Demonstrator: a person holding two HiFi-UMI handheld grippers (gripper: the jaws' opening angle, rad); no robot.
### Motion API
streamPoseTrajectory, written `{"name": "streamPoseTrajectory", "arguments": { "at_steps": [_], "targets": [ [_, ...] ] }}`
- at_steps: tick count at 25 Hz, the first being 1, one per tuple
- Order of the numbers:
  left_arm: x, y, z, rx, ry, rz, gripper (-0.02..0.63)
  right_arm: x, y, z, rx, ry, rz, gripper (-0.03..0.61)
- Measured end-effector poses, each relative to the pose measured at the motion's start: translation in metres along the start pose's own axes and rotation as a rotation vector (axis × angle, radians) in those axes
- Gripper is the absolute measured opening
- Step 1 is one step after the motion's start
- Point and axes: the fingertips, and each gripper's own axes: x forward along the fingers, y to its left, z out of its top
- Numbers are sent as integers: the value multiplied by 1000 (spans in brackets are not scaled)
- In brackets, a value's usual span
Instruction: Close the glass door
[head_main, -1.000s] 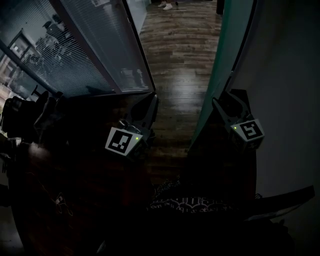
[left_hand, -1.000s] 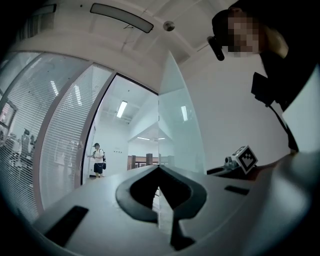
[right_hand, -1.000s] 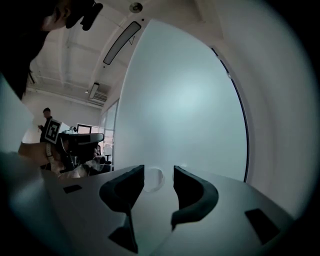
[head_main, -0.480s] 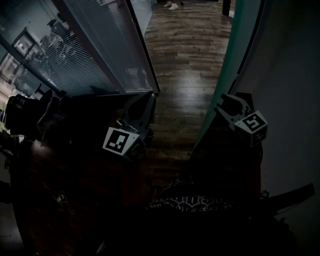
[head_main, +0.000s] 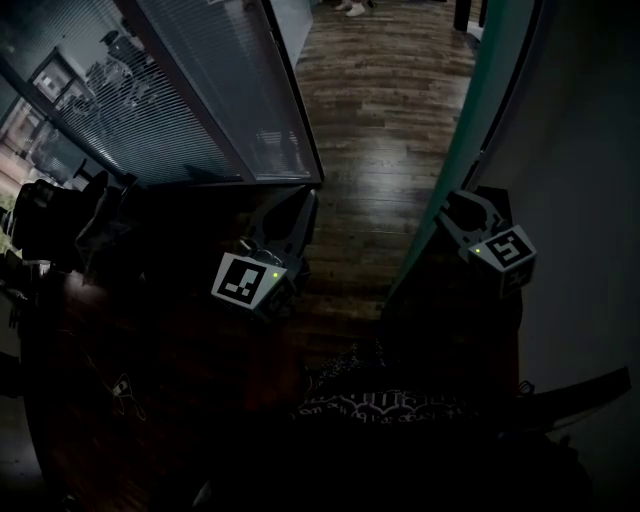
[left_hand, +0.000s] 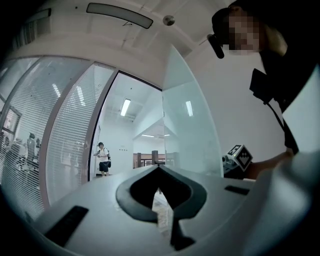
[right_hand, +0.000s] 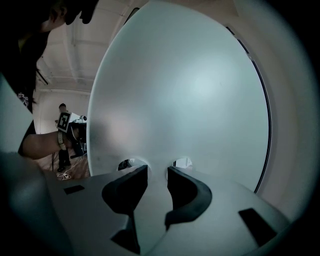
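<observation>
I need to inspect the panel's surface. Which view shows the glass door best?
The right gripper view: the frosted glass door fills the frame, face-on. The left gripper view shows it at an angle; the dark head view catches mainly its teal edge from above.

Door (head_main: 472, 120) at 1 o'clock in the head view is frosted glass: smooth, matt, and greenish along the edge. Floor (head_main: 370, 140) at 12 is dark wood planks, pretty glossy, with light glinting off it. Wall (head_main: 200, 100) at 11 is clear glass over thin slatted blinds. Left gripper (head_main: 285, 216) looks like matt grey plastic, with duller black pads (left_hand: 134, 196).
</observation>
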Motion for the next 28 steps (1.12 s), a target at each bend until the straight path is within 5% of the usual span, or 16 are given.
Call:
{"name": "streamPoseTrajectory", "arguments": {
  "at_steps": [14,28],
  "targets": [
    [-3,2,3,20,-3,46,2,21,-4,6,48,-40,-87,115],
    [-22,43,-1,35,26,178,2,79,3,17,58,-39,-94,114]
  ]
}}
